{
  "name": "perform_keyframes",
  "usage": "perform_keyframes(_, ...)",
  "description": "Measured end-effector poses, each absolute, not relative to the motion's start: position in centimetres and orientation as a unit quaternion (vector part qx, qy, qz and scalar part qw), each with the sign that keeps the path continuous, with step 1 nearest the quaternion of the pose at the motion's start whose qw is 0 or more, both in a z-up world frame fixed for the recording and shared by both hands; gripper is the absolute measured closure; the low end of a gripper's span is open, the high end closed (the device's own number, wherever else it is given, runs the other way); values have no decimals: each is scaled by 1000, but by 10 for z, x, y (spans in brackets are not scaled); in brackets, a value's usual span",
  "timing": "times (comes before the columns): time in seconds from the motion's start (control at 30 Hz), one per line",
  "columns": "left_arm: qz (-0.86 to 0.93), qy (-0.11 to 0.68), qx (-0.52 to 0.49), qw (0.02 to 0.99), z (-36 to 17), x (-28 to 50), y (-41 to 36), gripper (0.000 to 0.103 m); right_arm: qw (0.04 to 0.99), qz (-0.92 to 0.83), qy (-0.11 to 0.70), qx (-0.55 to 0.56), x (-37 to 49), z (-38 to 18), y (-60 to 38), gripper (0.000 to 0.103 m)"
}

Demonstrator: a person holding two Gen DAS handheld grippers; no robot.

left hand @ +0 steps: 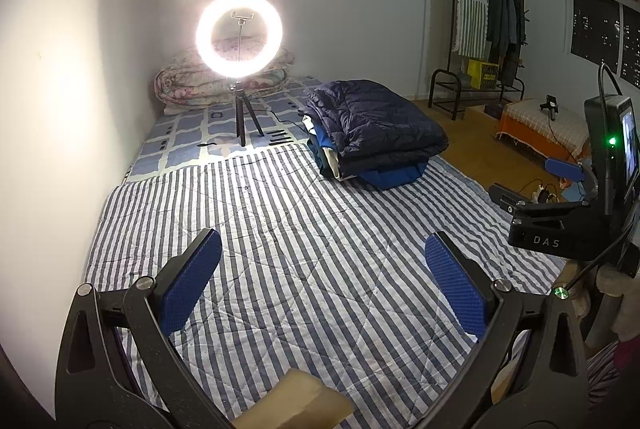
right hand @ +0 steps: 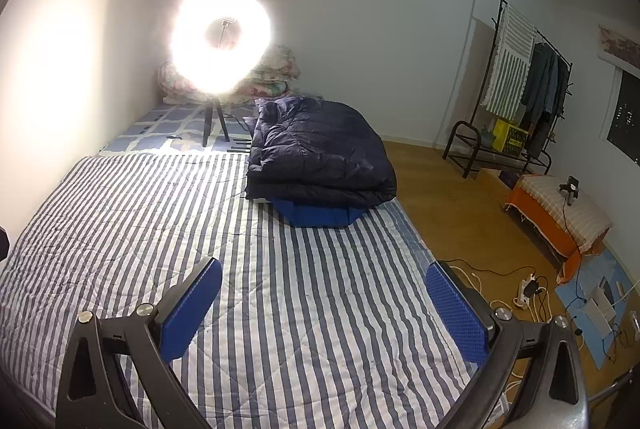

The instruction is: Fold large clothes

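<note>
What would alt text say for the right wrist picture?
Open right gripper hovers over a striped quilt, holding nothing. Beyond it lies a folded navy down coat atop a blue garment, beside a glaring ring light.

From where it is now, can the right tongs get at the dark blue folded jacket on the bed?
Probably yes. The right tongs are open and empty, and only bare striped quilt lies between them and the folded jacket. They would need to move forward first.
</note>
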State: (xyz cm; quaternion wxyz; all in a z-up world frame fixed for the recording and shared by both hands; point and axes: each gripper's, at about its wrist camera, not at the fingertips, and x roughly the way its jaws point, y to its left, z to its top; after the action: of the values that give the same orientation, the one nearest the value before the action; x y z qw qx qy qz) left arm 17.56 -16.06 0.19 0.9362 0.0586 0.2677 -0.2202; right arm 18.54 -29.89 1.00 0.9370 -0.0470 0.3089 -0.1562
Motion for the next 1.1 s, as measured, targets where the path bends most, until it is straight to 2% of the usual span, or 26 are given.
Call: perform_keyframes(1.1, -220, 259, 62, 938, 7, 169, -163, 0, 937, -153, 310, -52, 185, 7, -298, 0)
